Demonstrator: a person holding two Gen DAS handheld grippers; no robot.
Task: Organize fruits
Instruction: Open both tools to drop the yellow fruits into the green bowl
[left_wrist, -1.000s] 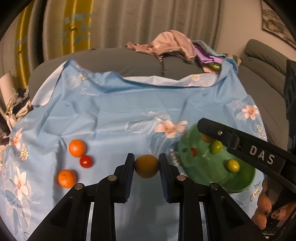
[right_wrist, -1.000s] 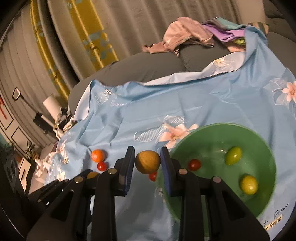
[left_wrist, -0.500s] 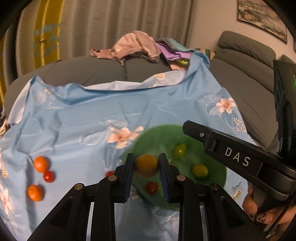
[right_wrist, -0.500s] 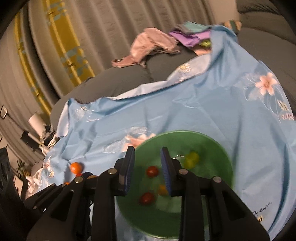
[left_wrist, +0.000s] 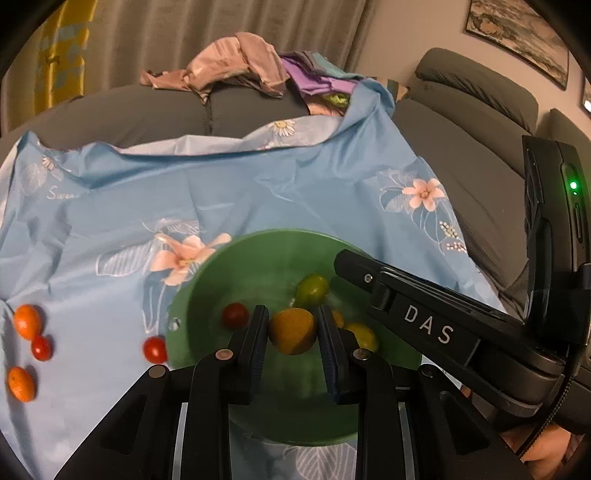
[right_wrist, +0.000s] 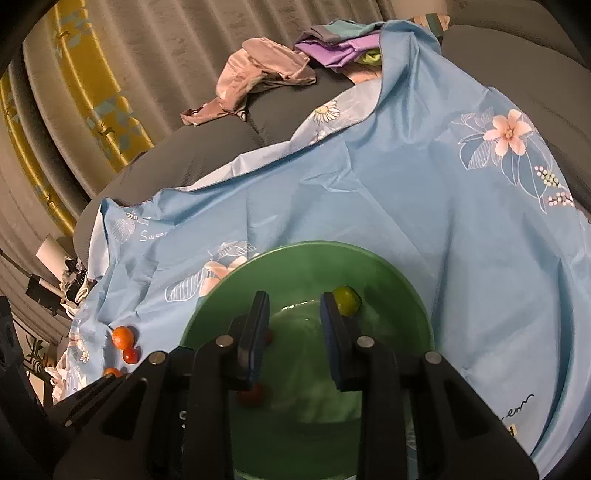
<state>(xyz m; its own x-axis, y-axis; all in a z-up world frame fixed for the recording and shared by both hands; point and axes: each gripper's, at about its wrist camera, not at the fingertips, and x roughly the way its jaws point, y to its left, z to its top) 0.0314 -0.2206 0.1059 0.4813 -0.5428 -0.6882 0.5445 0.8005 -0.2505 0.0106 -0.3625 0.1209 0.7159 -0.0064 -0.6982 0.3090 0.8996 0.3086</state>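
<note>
Crumpled clothes (left_wrist: 236, 59) lie on a grey sofa (left_wrist: 461, 122) before curtains (left_wrist: 221, 22).

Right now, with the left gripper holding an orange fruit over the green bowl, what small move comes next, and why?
Probably open the left gripper and let the orange fruit drop. It is clamped between the pads, already above the green bowl where other fruits lie. The right gripper is empty, also over the bowl.

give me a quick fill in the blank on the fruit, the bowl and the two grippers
1. The left gripper is shut on a round ____ fruit.
2. It holds that fruit over the ____ bowl.
3. The right gripper has ____ between its pads.
4. The bowl rests on a ____ floral cloth.

Missing words: orange; green; nothing; blue
</note>
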